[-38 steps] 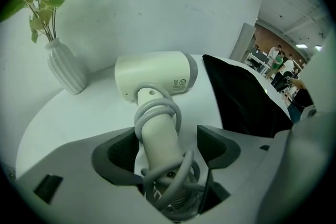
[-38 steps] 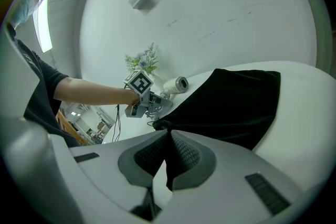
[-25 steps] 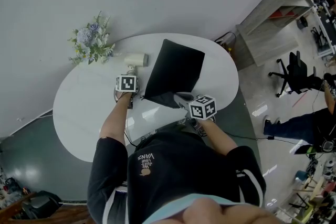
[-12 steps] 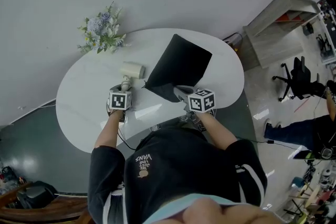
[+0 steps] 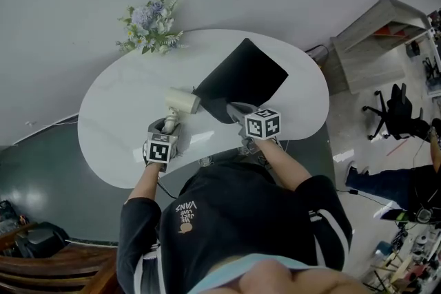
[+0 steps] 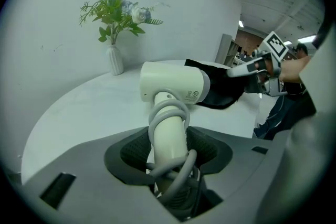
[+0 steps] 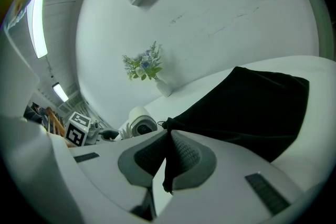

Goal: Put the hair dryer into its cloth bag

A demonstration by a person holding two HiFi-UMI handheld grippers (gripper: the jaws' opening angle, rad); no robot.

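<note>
So on the far left edge of the white oval table there's a little vase of flowers, sitting well apart from everything else. Next over is the left gripper, and its jaws are clamped round the handle of the cream hair dryer, down low where the grey cord is looped around it. The dryer stands handle-down in that grip, held above the tabletop, with its barrel lying roughly level and pointing right. One end of the barrel is right up at the near-left corner of the black cloth bag. Honestly can't tell if it's touching the cloth, but the dryer is clearly outside the bag. The bag's far end lies flat on the table while its near edge is lifted. That edge is pinched in the right gripper, whose jaws are squeezed together on a fold of the fabric. Further right, off the table, a wooden shelf unit and an office chair stand on the floor.
</note>
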